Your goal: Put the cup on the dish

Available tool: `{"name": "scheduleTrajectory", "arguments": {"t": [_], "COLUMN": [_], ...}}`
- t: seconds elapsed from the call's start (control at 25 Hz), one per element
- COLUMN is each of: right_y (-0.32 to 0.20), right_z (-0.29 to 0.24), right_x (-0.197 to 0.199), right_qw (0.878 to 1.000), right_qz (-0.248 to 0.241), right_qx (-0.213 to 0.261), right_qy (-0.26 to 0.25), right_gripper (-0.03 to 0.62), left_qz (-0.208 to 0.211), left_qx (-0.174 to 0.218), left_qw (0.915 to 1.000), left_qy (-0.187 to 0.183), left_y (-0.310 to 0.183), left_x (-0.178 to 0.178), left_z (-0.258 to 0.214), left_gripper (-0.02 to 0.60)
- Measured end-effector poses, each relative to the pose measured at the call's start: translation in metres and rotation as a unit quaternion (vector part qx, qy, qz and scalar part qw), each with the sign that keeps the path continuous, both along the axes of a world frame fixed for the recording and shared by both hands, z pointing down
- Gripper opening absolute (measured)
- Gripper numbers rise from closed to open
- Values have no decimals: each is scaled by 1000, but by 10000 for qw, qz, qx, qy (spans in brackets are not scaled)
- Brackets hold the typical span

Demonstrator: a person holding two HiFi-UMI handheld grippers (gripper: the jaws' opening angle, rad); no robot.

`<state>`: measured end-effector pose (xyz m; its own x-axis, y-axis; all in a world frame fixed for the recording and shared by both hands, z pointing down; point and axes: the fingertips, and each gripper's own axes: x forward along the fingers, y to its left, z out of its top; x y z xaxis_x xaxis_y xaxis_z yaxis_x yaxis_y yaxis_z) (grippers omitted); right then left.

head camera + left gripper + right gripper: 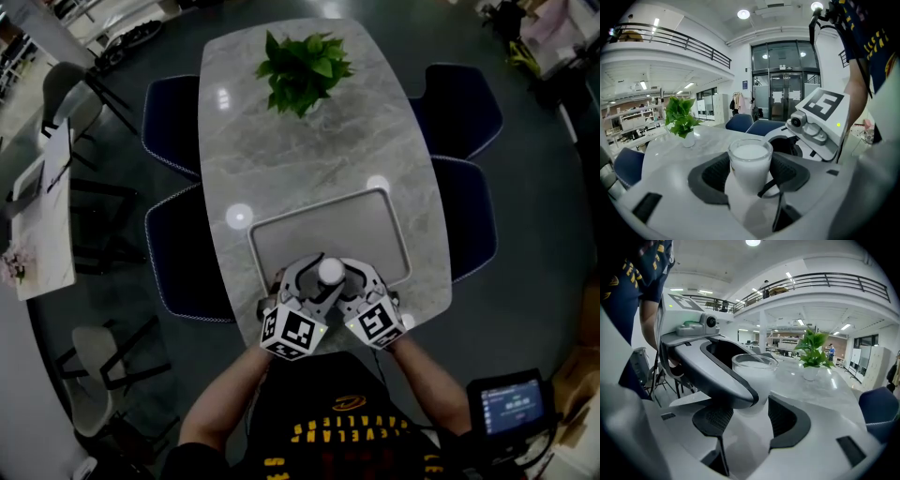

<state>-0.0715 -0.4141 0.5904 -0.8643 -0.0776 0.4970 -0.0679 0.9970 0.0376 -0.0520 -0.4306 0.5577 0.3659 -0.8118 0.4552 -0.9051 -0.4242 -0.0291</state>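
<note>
Cup (750,159), white glass: held upright between the wide-set pads of the left gripper (314,281), low centre of head view, above the grey dish's (375,220) near rim; right gripper (749,420) agape, empty; best lowered level, released once seated.

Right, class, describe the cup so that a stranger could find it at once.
Start at the marble table and go to the grey tray at its near end. Over the tray's near edge, the left gripper holds the cup: clear glass, white inside, the only cup there.
</note>
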Motion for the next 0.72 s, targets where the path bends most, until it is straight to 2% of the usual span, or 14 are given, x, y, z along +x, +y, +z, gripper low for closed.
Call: {"name": "scheduleTrajectory", "arguments": {"t": [0.28, 0.72], "right_y": [-21, -38], "right_z": [36, 71], "right_x": [-14, -23], "right_qw": [9981, 9919], "right_qz": [-137, -182], "right_qx": [287, 603], "right_qy": [524, 1104], "right_gripper": [239, 239], "left_qz": [256, 296], "left_qx": [10, -130], "left_qw": [9997, 9994], "left_qy": [-20, 85], "left_y": [-19, -34], "left_x": [-13, -24], "left_z": [37, 73], "left_gripper": [264, 264]}}
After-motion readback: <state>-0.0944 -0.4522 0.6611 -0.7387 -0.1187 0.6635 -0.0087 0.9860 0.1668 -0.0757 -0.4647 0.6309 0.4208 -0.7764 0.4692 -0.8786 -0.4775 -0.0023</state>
